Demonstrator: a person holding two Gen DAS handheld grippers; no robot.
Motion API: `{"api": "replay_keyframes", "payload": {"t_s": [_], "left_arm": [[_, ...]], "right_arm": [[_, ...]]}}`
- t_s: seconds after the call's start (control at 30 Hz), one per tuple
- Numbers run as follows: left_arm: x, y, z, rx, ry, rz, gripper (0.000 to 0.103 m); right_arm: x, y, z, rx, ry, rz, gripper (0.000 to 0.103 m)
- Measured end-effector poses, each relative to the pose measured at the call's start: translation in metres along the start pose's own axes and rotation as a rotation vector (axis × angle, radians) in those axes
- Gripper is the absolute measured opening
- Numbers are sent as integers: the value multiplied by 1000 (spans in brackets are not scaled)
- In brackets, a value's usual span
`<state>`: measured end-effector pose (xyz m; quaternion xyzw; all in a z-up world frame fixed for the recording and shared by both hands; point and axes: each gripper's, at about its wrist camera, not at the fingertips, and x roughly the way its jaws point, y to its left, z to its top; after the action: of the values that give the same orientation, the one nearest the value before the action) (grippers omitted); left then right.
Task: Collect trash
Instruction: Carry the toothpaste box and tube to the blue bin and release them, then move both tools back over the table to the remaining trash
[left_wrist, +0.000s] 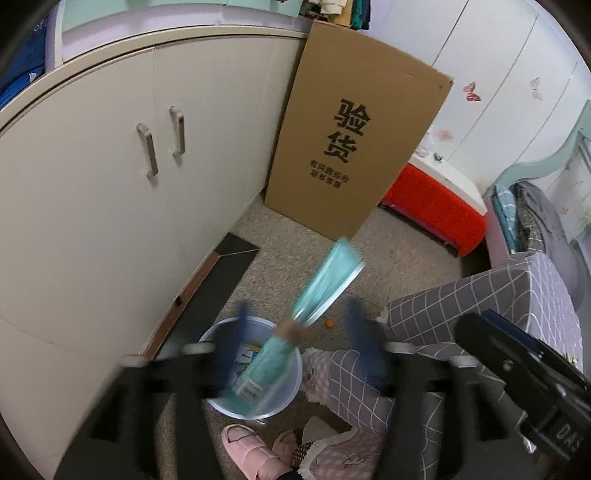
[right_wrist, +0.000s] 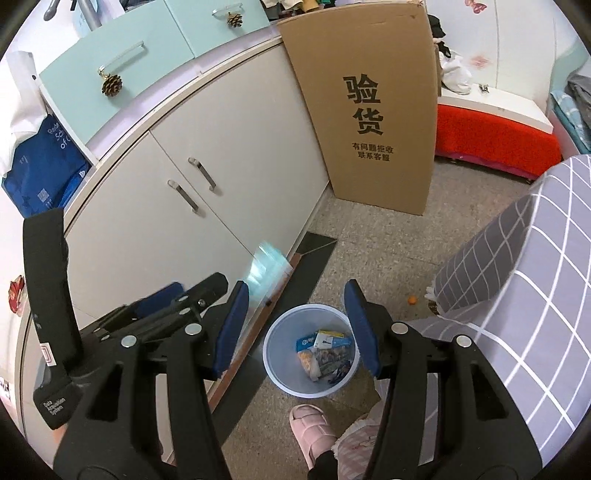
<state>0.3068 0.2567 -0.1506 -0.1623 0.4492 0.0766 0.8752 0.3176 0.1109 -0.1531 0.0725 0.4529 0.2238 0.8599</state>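
A teal plastic wrapper (left_wrist: 317, 295) hangs in the air between the spread blue fingers of my left gripper (left_wrist: 299, 332), blurred, its lower end over the pale blue trash bin (left_wrist: 288, 387). The left jaws stand wide apart and do not touch it. In the right wrist view the wrapper (right_wrist: 267, 267) shows as a pale blur past the left gripper's tip. My right gripper (right_wrist: 297, 325) is open and empty, above the bin (right_wrist: 273, 354), which holds several snack packets (right_wrist: 325, 354).
White cabinet doors (right_wrist: 207, 206) stand on the left, a tall cardboard box (right_wrist: 373, 110) leans behind, a grey checked cover (right_wrist: 517, 295) lies on the right. A pink slipper (right_wrist: 312, 432) sits by the bin. A small orange bit (right_wrist: 412, 301) lies on the floor.
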Motion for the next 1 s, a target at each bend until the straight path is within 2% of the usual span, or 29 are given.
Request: {"api": "replay_keyframes", "payload": {"t_s": [0.27,0.43,0.73,0.87,1.0], "left_arm": [[-31,-12,-9,14,-59,-5,67],[-61,-33,-12,40,-99,-27,67],[-116,-111,-42,191,-139,-123,67],[-134,-153,-66,279,-130,-182,67],[-143,-194,-93,332,-79,-284,67]], "right_arm": [[-27,-6,-3,19,-19,-2,54],[-66,-15,-6,40,-62,-1,54],[-154,-61,-20,111,-145,-52,57],[-193,-94,-34,135,-173,-95,58],[-233,-133,-54,148,-200,-179,61]]}}
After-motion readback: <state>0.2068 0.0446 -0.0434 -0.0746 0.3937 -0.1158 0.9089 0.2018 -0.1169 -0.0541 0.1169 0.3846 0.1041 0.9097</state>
